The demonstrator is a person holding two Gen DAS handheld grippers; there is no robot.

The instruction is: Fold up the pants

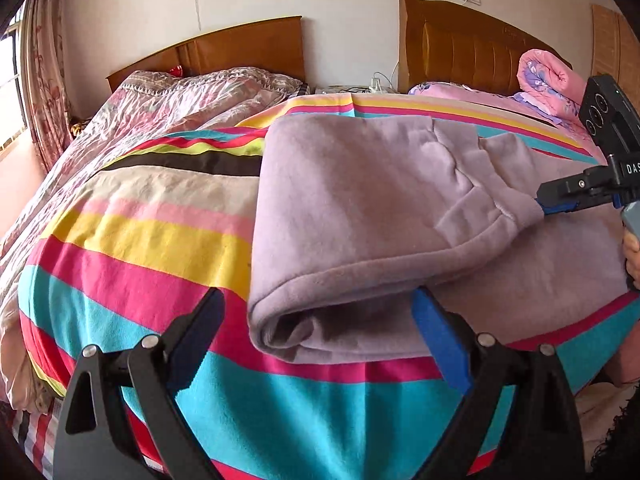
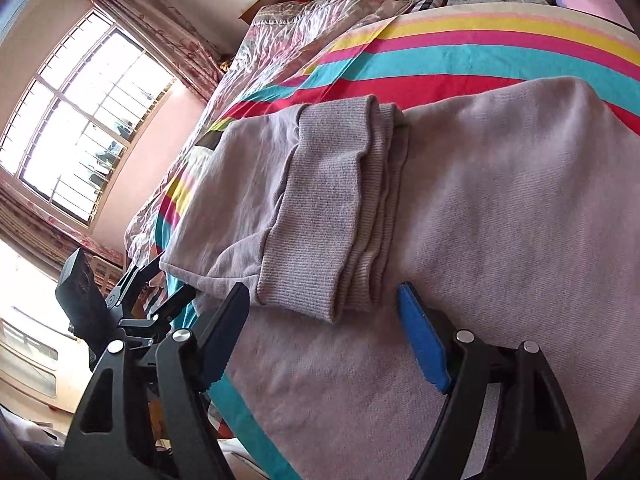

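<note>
Lilac fleece pants point(image 1: 360, 200) lie folded over on a bright striped bedsheet point(image 1: 160, 240). My left gripper point(image 1: 320, 320) is open, its fingers standing on either side of the rounded fold edge at the near left, pads not pressing. In the right wrist view the ribbed ankle cuffs point(image 2: 320, 208) rest stacked on top of the pants point(image 2: 500, 200). My right gripper point(image 2: 324, 320) is open with the cuff ends between its fingers. It shows in the left wrist view as the right gripper point(image 1: 540, 208) at the cuff. The left gripper point(image 2: 132, 300) appears at the sheet's edge.
A second bed with a crinkled floral quilt point(image 1: 168, 96) lies to the left. A rolled pink quilt point(image 1: 548, 80) sits by the headboard point(image 1: 460, 44). A nightstand point(image 1: 352, 89) stands between the beds. A barred window point(image 2: 80, 120) is on the left. A person's hand point(image 1: 632, 252) holds the right gripper.
</note>
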